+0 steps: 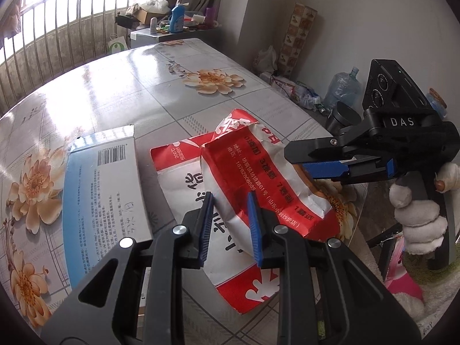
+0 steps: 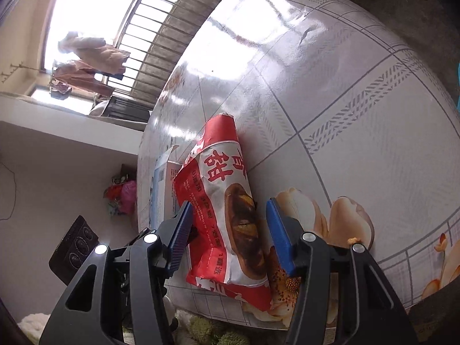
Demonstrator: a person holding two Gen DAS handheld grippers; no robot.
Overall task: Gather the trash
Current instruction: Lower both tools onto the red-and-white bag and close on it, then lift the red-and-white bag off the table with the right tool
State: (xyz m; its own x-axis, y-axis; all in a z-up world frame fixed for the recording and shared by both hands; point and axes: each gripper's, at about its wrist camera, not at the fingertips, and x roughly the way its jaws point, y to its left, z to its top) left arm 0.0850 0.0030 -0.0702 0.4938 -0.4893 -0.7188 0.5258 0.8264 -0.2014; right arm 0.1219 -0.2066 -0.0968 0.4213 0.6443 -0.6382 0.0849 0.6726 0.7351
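Note:
A crumpled red and white paper bag (image 1: 258,166) with a food picture (image 2: 244,230) lies on the flower-print table (image 1: 143,86), near its edge. My left gripper (image 1: 230,195) points down at the bag's near part. Its blue pads stand close together, and bag paper fills the gap between them. My right gripper (image 2: 230,238) comes in from the table edge and straddles the bag's other end (image 1: 296,162). One of its pads is at the bag's side. The other stands a little clear of it. A flat blue and white carton (image 1: 103,189) with a barcode lies beside the bag.
A gloved hand (image 1: 417,221) holds the right gripper's handle past the table edge (image 1: 353,201). On the floor stand a water jug (image 1: 342,86) and loose bags. A low cabinet (image 1: 149,37) with bottles sits beyond the table by a railing (image 1: 57,28).

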